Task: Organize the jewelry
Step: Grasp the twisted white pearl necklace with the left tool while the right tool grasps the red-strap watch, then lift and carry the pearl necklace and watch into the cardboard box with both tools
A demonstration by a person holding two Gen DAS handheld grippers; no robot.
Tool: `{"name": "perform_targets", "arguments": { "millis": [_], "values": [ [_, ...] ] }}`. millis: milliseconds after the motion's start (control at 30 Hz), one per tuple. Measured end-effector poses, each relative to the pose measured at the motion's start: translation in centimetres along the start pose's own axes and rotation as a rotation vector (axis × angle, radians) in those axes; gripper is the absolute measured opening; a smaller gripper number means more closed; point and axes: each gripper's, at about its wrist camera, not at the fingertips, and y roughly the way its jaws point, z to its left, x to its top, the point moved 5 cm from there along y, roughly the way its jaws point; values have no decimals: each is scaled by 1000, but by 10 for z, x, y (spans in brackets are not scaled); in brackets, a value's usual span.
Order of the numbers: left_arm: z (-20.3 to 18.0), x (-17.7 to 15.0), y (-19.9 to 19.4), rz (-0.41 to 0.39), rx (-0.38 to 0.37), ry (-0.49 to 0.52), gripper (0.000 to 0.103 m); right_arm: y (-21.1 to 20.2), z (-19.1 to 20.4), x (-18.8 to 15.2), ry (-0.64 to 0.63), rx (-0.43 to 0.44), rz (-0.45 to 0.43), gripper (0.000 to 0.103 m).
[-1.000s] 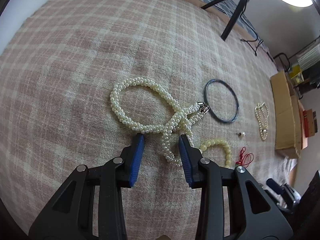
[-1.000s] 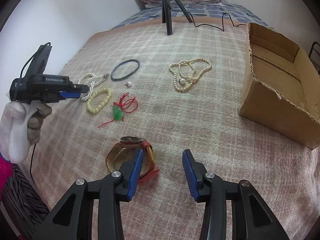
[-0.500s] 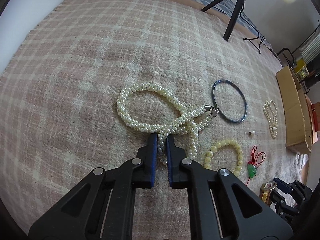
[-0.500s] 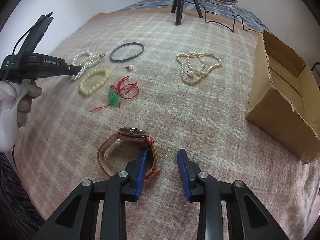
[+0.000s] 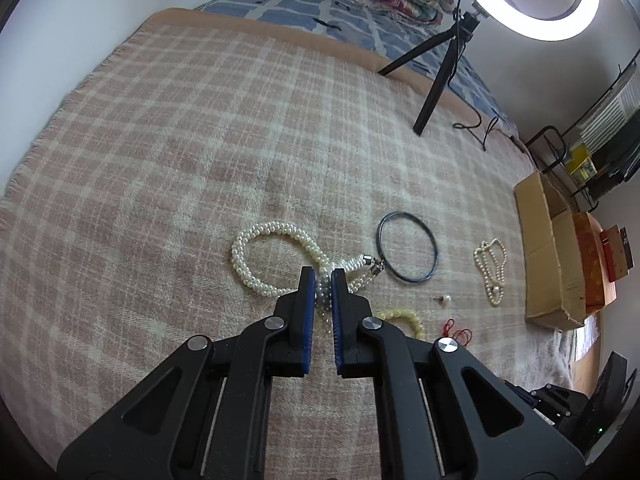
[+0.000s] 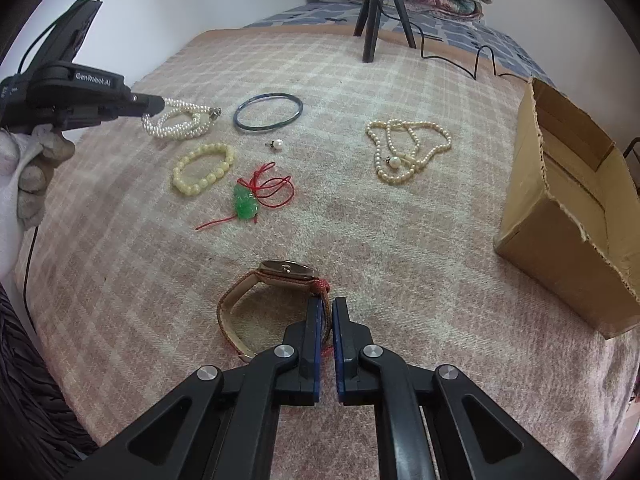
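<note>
Both tongs grip: left tongs (image 5: 321, 280) pinch the pearl rope (image 5: 256, 258) where its strands cross, while right tongs (image 6: 325, 306), jaws just closed, clamp the watch (image 6: 280, 276) strap. Each piece should lift slowly and straight, since loops trailing ahead may snag the bangle (image 5: 408, 246) before reaching the box (image 6: 576, 216) at far right.

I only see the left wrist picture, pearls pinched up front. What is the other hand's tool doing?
Observer: The right gripper has just been closing; its jaws now pinch a wristwatch by the strap.
Operator: That red cord beside the yellow beads, what's on it?
Observer: A green pendant, lying on the blanket.
Operator: Who holds the left gripper?
Observer: A white-gloved hand.
</note>
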Motion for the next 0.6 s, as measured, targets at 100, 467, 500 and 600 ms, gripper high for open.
{"name": "perform_targets", "arguments": {
  "millis": [100, 467, 500, 600],
  "values": [
    [-1, 2, -7, -13, -10, -7, 0, -5, 1, 2, -7, -7, -18, 3],
    [7, -3, 1, 40, -22, -15, 1, -18, 4, 7, -17, -27, -55, 3],
    [11, -5, 6, 70, -17, -31, 8, -19, 6, 6, -22, -28, -56, 3],
    [23, -9, 16, 105, -4, -74, 13, -20, 8, 7, -29, -26, -60, 3]
  ]
}}
